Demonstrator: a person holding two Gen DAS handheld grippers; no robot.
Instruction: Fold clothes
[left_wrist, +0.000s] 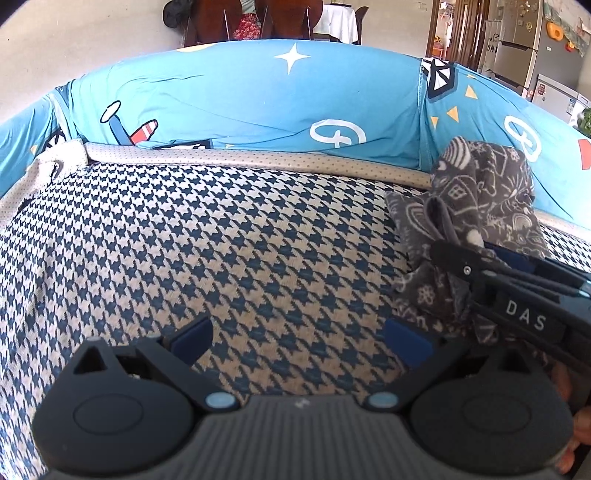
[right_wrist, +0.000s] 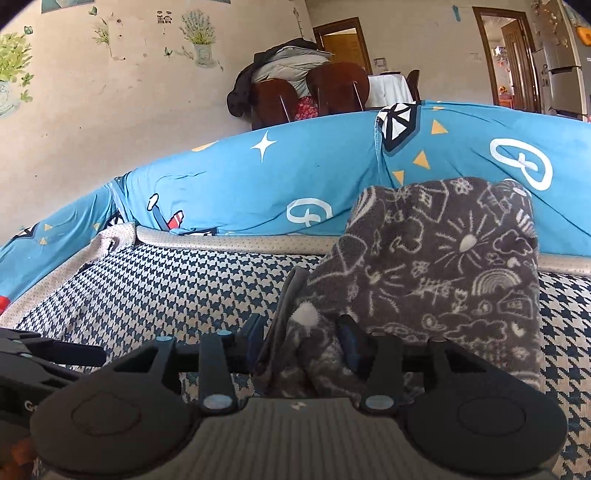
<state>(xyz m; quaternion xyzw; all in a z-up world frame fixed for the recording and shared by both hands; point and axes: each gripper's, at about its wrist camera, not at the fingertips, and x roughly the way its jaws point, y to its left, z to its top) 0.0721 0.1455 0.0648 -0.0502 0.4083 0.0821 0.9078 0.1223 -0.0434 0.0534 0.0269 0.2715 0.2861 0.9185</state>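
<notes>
Right wrist: right tongs (right_wrist: 301, 341) pinch bunched garment (right_wrist: 443, 266) on sofa (right_wrist: 166, 288). Left tongs (left_wrist: 297, 338) wide open, empty. Fold stage unclear; garment needs spreading flat.

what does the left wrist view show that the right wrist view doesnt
Only the left wrist view: the left gripper open and empty over the houndstooth cover, and the right gripper seen from the side, marked DAS.

Only the right wrist view: the right gripper's fingers shut on a bunched fold of the grey patterned garment, plus the plant decals on the wall.

Both: the garment, the houndstooth cover, the blue printed cushion behind, the dark wooden chairs and the fridge.
</notes>
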